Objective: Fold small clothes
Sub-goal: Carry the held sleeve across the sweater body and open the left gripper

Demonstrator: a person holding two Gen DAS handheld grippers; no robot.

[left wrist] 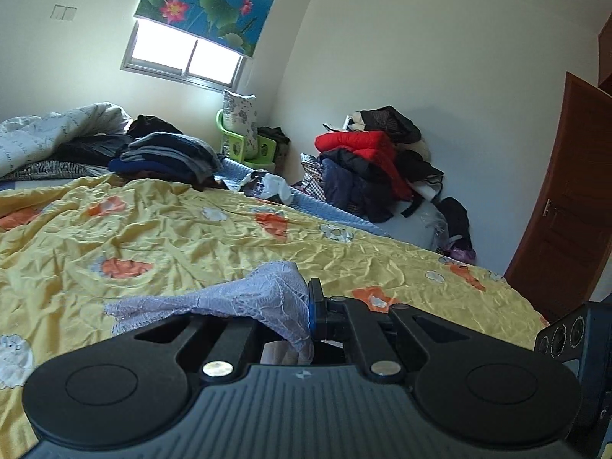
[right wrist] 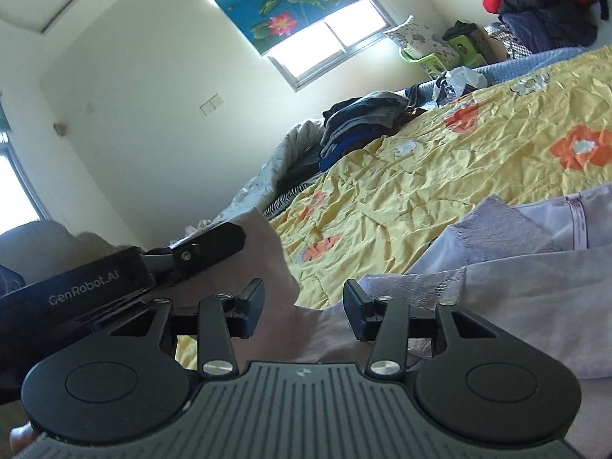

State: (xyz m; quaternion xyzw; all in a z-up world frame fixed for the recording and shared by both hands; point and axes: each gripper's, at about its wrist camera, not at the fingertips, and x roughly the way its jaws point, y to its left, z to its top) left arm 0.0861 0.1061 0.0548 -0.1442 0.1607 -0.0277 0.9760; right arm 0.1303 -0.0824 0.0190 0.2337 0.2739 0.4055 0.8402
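A pale lilac lace garment (left wrist: 237,298) hangs bunched from my left gripper (left wrist: 308,315), which is shut on it just above the yellow flowered bedspread (left wrist: 191,237). The lace hides the left finger. In the right wrist view the same garment (right wrist: 516,267) lies spread over the bedspread (right wrist: 420,176) at the lower right and runs under my right gripper (right wrist: 304,310). That gripper stands open, its pads apart and not pressing on the cloth beneath. The left gripper (right wrist: 229,239) shows at the left of that view with a fold of the fabric at its tip.
A stack of folded dark clothes (left wrist: 168,157) sits at the bed's far side beside a rumpled quilt (left wrist: 46,134). A heap with a red jacket (left wrist: 363,153) stands by the wall. A green chair (left wrist: 252,149), a plastic bag (left wrist: 267,185) and a brown door (left wrist: 566,199) are beyond.
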